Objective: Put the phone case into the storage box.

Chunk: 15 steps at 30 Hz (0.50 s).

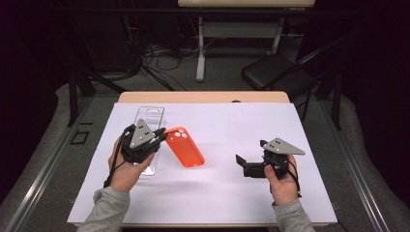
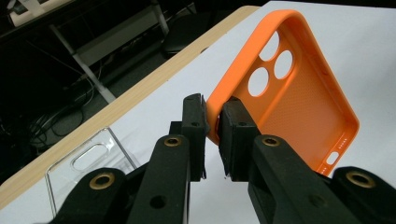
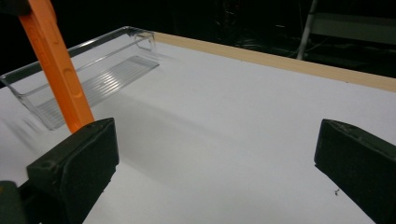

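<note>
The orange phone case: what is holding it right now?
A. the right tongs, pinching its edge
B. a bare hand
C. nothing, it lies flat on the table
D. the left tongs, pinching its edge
D. In the left gripper view, the left tongs are shut on the rim of the orange phone case, which is tilted up off the white table; the right tongs stand wide open with nothing between them.

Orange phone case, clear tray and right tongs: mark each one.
orange phone case [image 2: 303, 107], left gripper view, on its inner back panel.
clear tray [image 3: 100, 77], right gripper view, on its ribbed floor.
right tongs [image 1: 250, 158], high view, midway between the open tips.
</note>
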### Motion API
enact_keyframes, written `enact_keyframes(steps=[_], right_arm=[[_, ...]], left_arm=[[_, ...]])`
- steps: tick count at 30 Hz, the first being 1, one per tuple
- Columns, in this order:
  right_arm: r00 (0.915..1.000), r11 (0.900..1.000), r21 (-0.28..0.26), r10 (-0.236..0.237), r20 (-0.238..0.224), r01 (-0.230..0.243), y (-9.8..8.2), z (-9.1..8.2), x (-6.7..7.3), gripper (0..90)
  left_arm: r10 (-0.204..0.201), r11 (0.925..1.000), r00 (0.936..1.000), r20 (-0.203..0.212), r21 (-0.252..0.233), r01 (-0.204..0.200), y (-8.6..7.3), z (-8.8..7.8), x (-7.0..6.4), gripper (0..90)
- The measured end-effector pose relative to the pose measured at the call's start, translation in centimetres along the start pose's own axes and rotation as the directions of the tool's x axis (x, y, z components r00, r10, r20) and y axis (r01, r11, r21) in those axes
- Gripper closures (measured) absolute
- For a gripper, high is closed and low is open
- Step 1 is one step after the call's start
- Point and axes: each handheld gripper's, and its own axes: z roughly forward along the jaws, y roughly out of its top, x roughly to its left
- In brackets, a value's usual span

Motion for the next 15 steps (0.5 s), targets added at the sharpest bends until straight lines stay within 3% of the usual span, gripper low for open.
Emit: enact_keyframes(steps=[6, 15], right_arm=[[0.9995, 1.000, -0.009, 0.005, 0.033, -0.005, -1.1, -0.2, -0.5, 0.0], [0.9988, 1.000, 0.008, 0.026, 0.040, -0.027, -2.0, 0.0, -1.1, 0.0]], left_arm=[[0.014, 0.9999, 0.9999, 0.003, -0.001, -0.014, 0.2, 0.3, 0.1, 81.6], [0.027, 0.9993, 0.9996, 0.009, 0.025, -0.027, 0.7, 0.9, 0.8, 81.6]])
